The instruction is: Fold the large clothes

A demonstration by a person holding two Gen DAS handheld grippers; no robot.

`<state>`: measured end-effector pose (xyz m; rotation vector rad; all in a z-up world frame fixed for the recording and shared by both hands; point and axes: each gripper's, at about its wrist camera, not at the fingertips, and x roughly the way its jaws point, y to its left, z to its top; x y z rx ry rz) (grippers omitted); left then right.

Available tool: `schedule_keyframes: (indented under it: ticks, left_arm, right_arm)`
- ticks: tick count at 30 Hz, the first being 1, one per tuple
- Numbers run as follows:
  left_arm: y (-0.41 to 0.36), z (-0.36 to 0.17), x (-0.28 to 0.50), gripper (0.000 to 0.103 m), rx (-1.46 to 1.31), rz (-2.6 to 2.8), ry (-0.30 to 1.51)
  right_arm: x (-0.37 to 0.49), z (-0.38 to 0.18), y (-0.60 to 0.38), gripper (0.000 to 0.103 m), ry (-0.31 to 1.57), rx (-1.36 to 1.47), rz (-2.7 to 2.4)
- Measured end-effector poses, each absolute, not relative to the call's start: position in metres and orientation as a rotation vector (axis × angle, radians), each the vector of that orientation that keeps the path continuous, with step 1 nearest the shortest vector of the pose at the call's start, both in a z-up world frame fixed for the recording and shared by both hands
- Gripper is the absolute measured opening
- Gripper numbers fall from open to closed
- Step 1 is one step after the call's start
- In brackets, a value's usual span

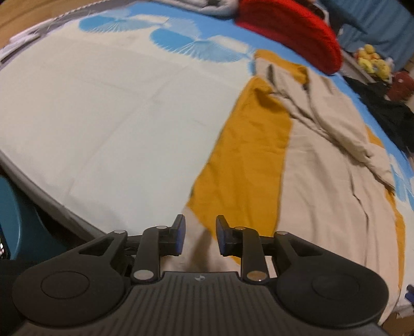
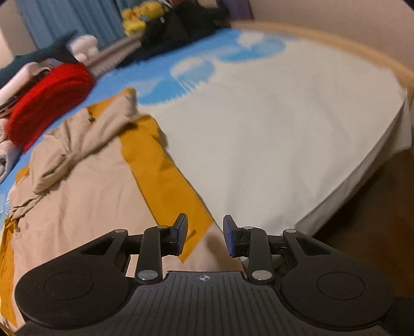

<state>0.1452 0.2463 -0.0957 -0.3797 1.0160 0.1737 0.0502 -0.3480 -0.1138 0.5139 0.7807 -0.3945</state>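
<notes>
A large garment with a beige body [image 1: 323, 181] and a mustard-yellow panel [image 1: 245, 155] lies spread on the bed, with a rumpled sleeve or collar bunched toward its far end. My left gripper [image 1: 200, 232] hovers over the garment's near left corner. Its blue pads stand apart and nothing is pressed between them. In the right wrist view the same beige cloth [image 2: 77, 193] and mustard strip [image 2: 165, 175] run away from me. My right gripper [image 2: 205, 232] is open above the garment's near right corner, where the cloth meets the sheet.
The bed sheet [image 1: 103, 116] is pale with blue fan prints. A folded red cloth [image 1: 292, 33] lies past the garment. Yellow plush toys [image 2: 139, 15] and dark clothes [image 1: 388, 113] sit beyond the bed. The mattress edge [image 2: 349, 186] drops to a wooden floor.
</notes>
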Motion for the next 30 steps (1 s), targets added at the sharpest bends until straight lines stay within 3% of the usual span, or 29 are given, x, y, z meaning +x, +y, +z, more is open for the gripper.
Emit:
schedule_keyframes:
  ticks: [7, 15, 17, 21, 28, 30]
  left_arm:
    - [0.256, -0.114, 0.151, 0.033, -0.371, 0.213, 1.077]
    - [0.242, -0.118, 0.15, 0.039, -0.275, 0.188, 1.092]
    - [0.241, -0.119, 0.15, 0.039, -0.274, 0.188, 1.092]
    - [0.239, -0.117, 0.149, 0.039, -0.258, 0.182, 1.094]
    - [0.237, -0.117, 0.15, 0.038, -0.249, 0.172, 1.096]
    - [0.236, -0.117, 0.15, 0.038, -0.24, 0.167, 1.097]
  right_arm:
    - [0.071, -0.143, -0.355, 0.037, 0.924, 0.514, -0.394]
    - [0.075, -0.145, -0.338, 0.042, 0.959, 0.41, -0.335]
    - [0.075, -0.144, -0.337, 0.037, 0.964, 0.392, -0.332]
    - [0.072, -0.141, -0.333, 0.008, 0.959, 0.383, -0.31]
    - [0.066, -0.129, -0.325, 0.005, 0.922, 0.359, -0.272]
    - [0.067, -0.131, -0.327, 0.013, 0.935, 0.372, -0.277]
